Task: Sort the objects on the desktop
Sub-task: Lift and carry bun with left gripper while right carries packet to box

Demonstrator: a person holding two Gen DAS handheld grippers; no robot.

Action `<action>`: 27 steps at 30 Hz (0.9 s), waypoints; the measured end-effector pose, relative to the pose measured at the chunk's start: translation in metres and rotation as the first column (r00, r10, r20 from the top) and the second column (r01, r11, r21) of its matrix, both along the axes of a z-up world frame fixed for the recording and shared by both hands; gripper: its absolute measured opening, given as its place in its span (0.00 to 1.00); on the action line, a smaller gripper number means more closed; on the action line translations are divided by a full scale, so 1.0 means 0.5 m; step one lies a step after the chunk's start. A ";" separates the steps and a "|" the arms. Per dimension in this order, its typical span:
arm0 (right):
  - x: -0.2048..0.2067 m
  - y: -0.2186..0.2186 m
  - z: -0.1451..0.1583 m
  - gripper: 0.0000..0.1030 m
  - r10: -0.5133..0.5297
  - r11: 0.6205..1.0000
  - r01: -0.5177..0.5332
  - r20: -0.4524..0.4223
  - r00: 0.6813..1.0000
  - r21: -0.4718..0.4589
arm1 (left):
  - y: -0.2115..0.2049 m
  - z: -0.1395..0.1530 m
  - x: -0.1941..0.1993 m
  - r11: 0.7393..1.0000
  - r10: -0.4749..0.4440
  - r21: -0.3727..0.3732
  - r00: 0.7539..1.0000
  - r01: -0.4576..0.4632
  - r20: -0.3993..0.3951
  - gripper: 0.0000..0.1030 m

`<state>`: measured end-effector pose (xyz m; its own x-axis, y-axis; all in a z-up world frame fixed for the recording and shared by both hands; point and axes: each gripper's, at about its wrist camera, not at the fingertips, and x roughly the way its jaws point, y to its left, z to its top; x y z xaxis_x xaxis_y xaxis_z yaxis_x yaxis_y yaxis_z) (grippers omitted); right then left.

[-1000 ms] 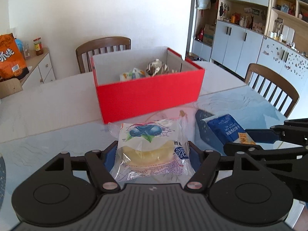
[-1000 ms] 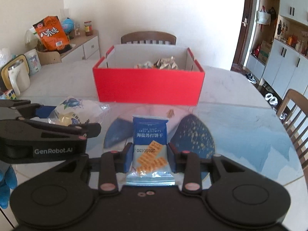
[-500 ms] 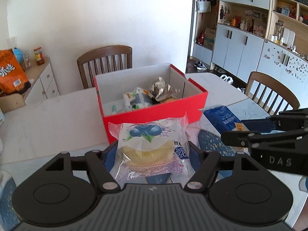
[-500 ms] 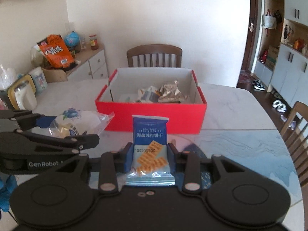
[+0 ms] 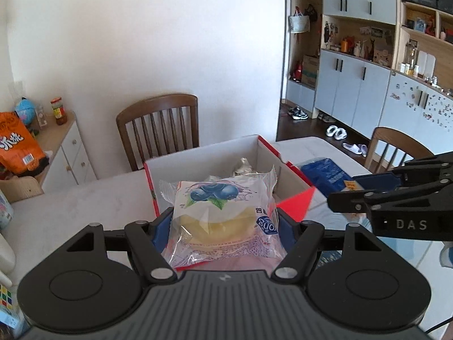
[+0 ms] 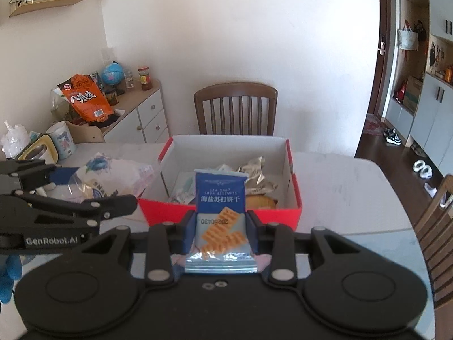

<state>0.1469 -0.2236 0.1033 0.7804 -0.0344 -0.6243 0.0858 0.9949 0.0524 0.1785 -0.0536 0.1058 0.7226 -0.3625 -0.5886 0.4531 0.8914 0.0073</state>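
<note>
Left wrist view: I see the red box, white inside, standing open on the pale table, at 12 o'clock of my left gripper. Inside it I make out a crumpled silver wrapper near the far wall; the rest is hidden behind my load. The left gripper's blue pads stand wide apart and press on both sides of the blueberry bun packet, a clear bag with a yellow bun, held up in front of the box's near wall. At 3 o'clock the right gripper enters from the side, carrying the blue cracker packet.

Right wrist view: the red box lies at 12 o'clock. It holds a crumpled gold-silver wrapper toward the far right, a brownish bun-like item by the near right wall, and pale wrappers on the left that I cannot identify. My right gripper has its pads drawn fairly close, pinching the lower half of the blue cracker packet, which stands upright before the near wall. At 9 o'clock the left gripper holds the blueberry bun packet just left of the box. A wooden chair stands beyond the table at 12 o'clock.
</note>
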 end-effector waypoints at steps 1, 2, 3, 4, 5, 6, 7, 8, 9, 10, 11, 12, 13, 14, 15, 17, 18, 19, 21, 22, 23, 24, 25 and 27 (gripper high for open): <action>0.006 -0.002 0.002 0.35 0.001 1.000 -0.001 -0.001 1.000 -0.004 | -0.003 0.001 0.010 1.000 0.003 0.000 1.000 -0.003 -0.003 0.71; 0.014 -0.006 0.003 0.35 0.002 1.000 -0.002 -0.003 1.000 -0.006 | -0.005 0.002 0.020 1.000 0.008 -0.001 1.000 -0.008 -0.009 0.71; 0.021 -0.010 0.004 0.35 0.004 1.000 -0.004 -0.004 1.000 -0.005 | -0.004 0.001 0.030 1.000 0.012 -0.001 1.000 -0.012 -0.014 0.71; 0.029 -0.014 0.005 0.35 0.008 1.000 -0.008 -0.003 1.000 -0.006 | -0.005 0.002 0.039 1.000 0.014 -0.001 1.000 -0.014 -0.017 0.71; 0.037 -0.017 0.007 0.35 0.010 1.000 -0.010 -0.002 1.000 -0.011 | -0.006 0.002 0.048 1.000 0.018 -0.002 1.000 -0.018 -0.022 0.71; 0.045 -0.021 0.009 0.35 0.012 1.000 -0.012 -0.001 1.000 -0.017 | -0.007 0.001 0.060 1.000 0.023 0.001 0.999 -0.023 -0.029 0.71; 0.051 -0.023 0.010 0.35 0.018 1.000 -0.018 0.000 1.000 -0.022 | -0.008 0.001 0.070 1.000 0.025 0.005 0.999 -0.024 -0.034 0.71; 0.059 -0.026 0.011 0.35 0.025 0.999 -0.025 0.001 1.000 -0.025 | -0.010 0.000 0.081 1.000 0.028 0.009 0.999 -0.027 -0.038 0.71; 0.066 -0.029 0.013 0.35 0.031 0.999 -0.031 0.001 1.000 -0.028 | -0.011 0.000 0.094 1.000 0.029 0.010 0.999 -0.029 -0.042 0.71; 0.074 -0.031 0.014 0.35 0.036 0.999 -0.036 0.000 0.999 -0.033 | -0.013 0.000 0.106 1.000 0.028 0.012 0.998 -0.028 -0.050 0.71; 0.084 -0.033 0.014 0.35 0.044 0.998 -0.043 0.001 0.999 -0.042 | -0.015 0.000 0.118 0.999 0.031 0.013 0.998 -0.030 -0.054 0.71; 0.090 -0.036 0.014 0.35 0.046 0.998 -0.046 0.001 0.999 -0.048 | -0.016 -0.001 0.130 0.999 0.036 0.016 0.998 -0.036 -0.056 0.71; 0.098 -0.039 0.013 0.35 0.049 0.998 -0.049 -0.002 0.999 -0.050 | -0.019 -0.002 0.141 0.999 0.039 0.022 0.997 -0.038 -0.059 0.71; 0.107 -0.043 0.013 0.35 0.052 0.997 -0.052 -0.005 0.999 -0.048 | -0.021 -0.004 0.153 0.999 0.040 0.026 0.997 -0.038 -0.063 0.71; 0.116 -0.046 0.012 0.35 0.052 0.997 -0.052 -0.006 0.999 -0.049 | -0.024 -0.006 0.165 0.999 0.041 0.029 0.997 -0.039 -0.069 0.71; 0.132 -0.051 0.010 0.35 0.052 0.997 -0.052 -0.008 0.999 -0.053 | -0.028 -0.010 0.187 0.999 0.043 0.033 0.996 -0.040 -0.081 0.71; 0.140 -0.054 0.008 0.35 0.051 0.998 -0.051 -0.008 0.999 -0.049 | -0.030 -0.013 0.198 0.999 0.045 0.031 0.995 -0.042 -0.087 0.71; 0.147 -0.058 0.006 0.35 0.049 0.998 -0.049 -0.010 0.999 -0.044 | -0.032 -0.017 0.208 0.998 0.050 0.031 0.994 -0.047 -0.093 0.71; 0.165 -0.065 0.000 0.35 0.049 0.998 -0.050 -0.020 0.999 -0.030 | -0.040 -0.027 0.226 0.999 0.048 0.028 0.993 -0.045 -0.105 0.71; 0.173 -0.065 -0.004 0.35 0.050 0.998 -0.050 -0.025 0.998 -0.030 | -0.044 -0.031 0.232 0.999 0.047 0.032 0.993 -0.044 -0.108 0.71; 0.181 -0.065 -0.007 0.35 0.052 0.998 -0.053 -0.029 0.998 -0.035 | -0.048 -0.035 0.240 0.998 0.048 0.036 0.993 -0.045 -0.109 0.71; 0.188 -0.065 -0.011 0.35 0.062 0.997 -0.063 -0.031 0.998 -0.039 | -0.051 -0.038 0.247 0.999 0.045 0.034 0.992 -0.041 -0.115 0.71; 0.194 -0.064 -0.015 0.35 0.073 0.996 -0.075 -0.032 0.997 -0.049 | -0.054 -0.041 0.255 0.999 0.044 0.034 0.991 -0.040 -0.123 0.71; 0.207 -0.063 -0.026 0.35 0.077 0.993 -0.080 -0.031 0.997 -0.086 | -0.058 -0.047 0.269 0.999 0.040 0.033 0.991 -0.036 -0.129 0.71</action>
<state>0.2504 -0.2550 0.0904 0.7654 -0.0291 -0.6429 0.0074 0.9993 -0.0365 0.3131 -0.0828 0.0822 0.6525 -0.3170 -0.6883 0.4181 0.9082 -0.0219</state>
